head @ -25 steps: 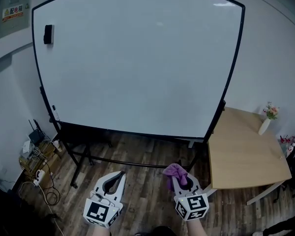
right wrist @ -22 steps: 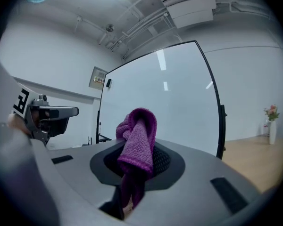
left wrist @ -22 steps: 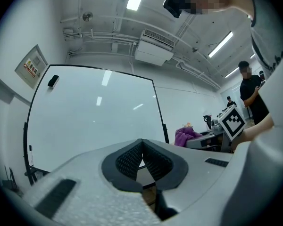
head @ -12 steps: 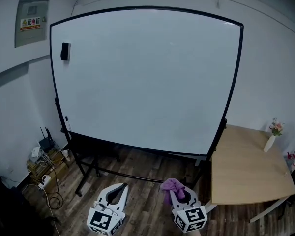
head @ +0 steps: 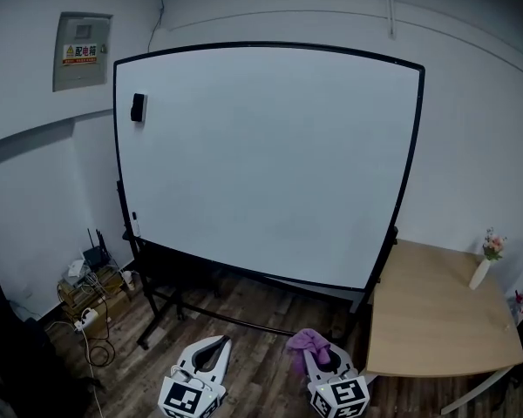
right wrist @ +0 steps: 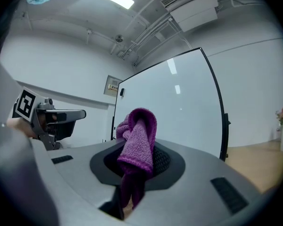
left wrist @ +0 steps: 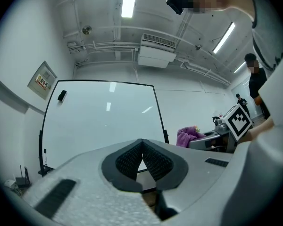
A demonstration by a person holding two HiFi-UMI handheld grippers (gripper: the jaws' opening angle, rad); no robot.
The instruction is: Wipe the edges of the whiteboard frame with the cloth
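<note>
One purple cloth (right wrist: 137, 135), clamped by our right gripper (head: 319, 355), bunched above its jaws. Whiteboard frame (head: 408, 177): well ahead, above both tools, untouched. Left gripper (head: 218, 345): beside the right, jaws closed on nothing. Step, we judge: approach; next, raise the cloth onto an edge.

Whiteboard (head: 270, 159): smooth, glossy white surface. Cloth (right wrist: 137, 140): rough, looped purple fabric. Table (head: 436, 312) at 4 o'clock: matt pale wood.
</note>
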